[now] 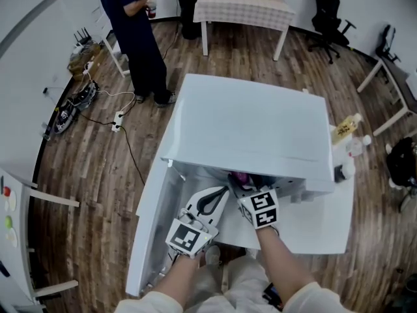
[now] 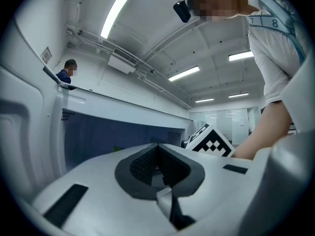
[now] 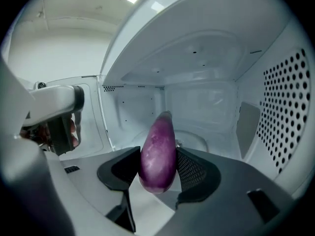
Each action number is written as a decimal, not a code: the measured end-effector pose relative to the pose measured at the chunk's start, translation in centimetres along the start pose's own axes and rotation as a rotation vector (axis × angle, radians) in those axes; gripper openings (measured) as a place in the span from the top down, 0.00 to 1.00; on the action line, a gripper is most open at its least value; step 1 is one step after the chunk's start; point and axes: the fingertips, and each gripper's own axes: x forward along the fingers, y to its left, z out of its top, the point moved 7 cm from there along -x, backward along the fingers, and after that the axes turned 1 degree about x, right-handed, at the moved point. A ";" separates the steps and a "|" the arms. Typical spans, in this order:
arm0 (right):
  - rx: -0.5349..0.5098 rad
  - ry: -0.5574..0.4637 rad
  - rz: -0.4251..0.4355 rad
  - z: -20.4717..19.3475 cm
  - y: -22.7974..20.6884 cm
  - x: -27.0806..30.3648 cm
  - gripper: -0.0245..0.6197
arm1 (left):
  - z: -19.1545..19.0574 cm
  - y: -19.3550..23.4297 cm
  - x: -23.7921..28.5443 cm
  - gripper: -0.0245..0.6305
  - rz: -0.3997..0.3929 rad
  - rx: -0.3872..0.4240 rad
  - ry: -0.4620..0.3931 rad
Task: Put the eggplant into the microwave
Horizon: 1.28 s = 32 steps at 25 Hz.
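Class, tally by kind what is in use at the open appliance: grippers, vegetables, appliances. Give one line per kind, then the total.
grippers: 2, the left gripper and the right gripper
eggplant: 1
microwave: 1
total: 4

The eggplant [image 3: 160,136] is gleaming purple against the white microwave [image 3: 197,68], its right wall showing rows of dark holes. The left gripper [image 2: 158,163] and right gripper [image 3: 157,156] are wearing white shells, black pads, black-and-white square markers.
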 end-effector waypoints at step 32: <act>-0.014 -0.050 -0.080 -0.7 0.6 0.6 0.52 | -0.9 1.8 1.3 0.96 0.054 0.039 0.016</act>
